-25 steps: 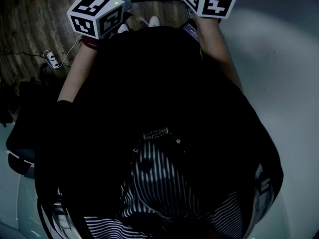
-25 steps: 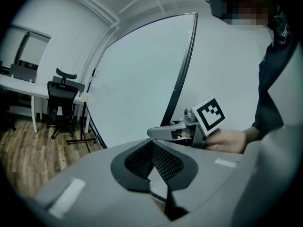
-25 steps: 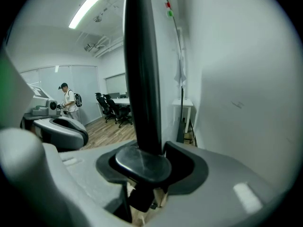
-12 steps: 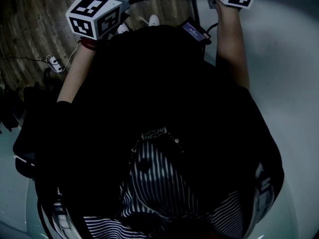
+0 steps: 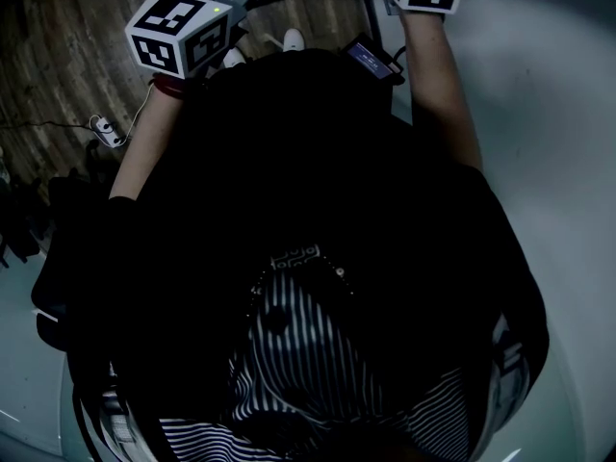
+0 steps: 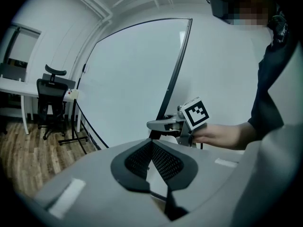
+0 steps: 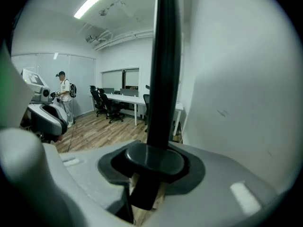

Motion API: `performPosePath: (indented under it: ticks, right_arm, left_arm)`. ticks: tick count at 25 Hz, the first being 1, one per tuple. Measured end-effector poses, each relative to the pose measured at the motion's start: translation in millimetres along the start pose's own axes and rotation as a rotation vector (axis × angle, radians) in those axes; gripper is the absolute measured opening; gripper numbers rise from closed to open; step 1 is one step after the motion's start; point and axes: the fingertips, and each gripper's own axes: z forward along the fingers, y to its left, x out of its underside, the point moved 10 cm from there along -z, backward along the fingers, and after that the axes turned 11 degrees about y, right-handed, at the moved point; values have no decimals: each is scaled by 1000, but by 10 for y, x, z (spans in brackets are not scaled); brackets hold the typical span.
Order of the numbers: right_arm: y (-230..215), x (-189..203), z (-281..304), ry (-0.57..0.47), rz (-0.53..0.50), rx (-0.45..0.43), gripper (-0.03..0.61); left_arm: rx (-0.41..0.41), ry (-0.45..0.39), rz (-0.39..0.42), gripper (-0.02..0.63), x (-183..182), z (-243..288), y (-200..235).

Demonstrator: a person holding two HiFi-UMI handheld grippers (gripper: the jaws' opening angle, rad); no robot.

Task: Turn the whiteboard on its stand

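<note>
Wood floor — right gripper shifted outward, jaws tightening on whiteboard frame; left gripper's pressed together

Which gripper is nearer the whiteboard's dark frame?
Right. The right gripper, jaws just closing, clamps the frame; the left gripper sits back from it, facing the board's white face.

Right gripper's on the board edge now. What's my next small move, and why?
Probably ease that edge round to start the turn: the jaws of the right gripper have just been closing and now clamp the whiteboard frame, so the grip looks ready.
</note>
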Motion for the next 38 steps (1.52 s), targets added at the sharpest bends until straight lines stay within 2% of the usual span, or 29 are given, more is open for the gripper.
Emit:
performPosePath:
  ticks: [5, 11, 16, 21, 25, 29, 31, 34, 38]
  right_arm:
    - [90, -6, 24, -1, 21, -6, 153]
    - [53, 135, -23, 65, 22, -91, 201]
    - [36, 223, -263, 58, 13, -82, 220]
    - [113, 369, -578, -36, -15, -88, 221]
    - [245, 342, -751, -117, -31, -161, 218]
    - [384, 316, -760, -133, -37, -233, 158]
    - [433, 312, -766, -145, -25, -267, 80]
    - [481, 333, -751, -159, -13, -310, 3]
    - [552, 370, -767, -164, -42, -318, 2]
  left_arm:
    - [15, -3, 2, -2, -18, 37, 11]
    - [26, -18, 19, -2, -31, 64, 23]
    - [35, -39, 44, -2, -102, 10, 8]
    - [34, -89, 79, -2, -136, -55, -48]
    - [35, -114, 81, 0, -159, -65, -41]
    - [51, -128, 91, -1, -199, -26, -41]
    - [60, -136, 101, -2, -214, -20, -42]
    - [70, -141, 105, -2, -202, 3, -47]
    - [86, -139, 116, -2, -166, 34, -90]
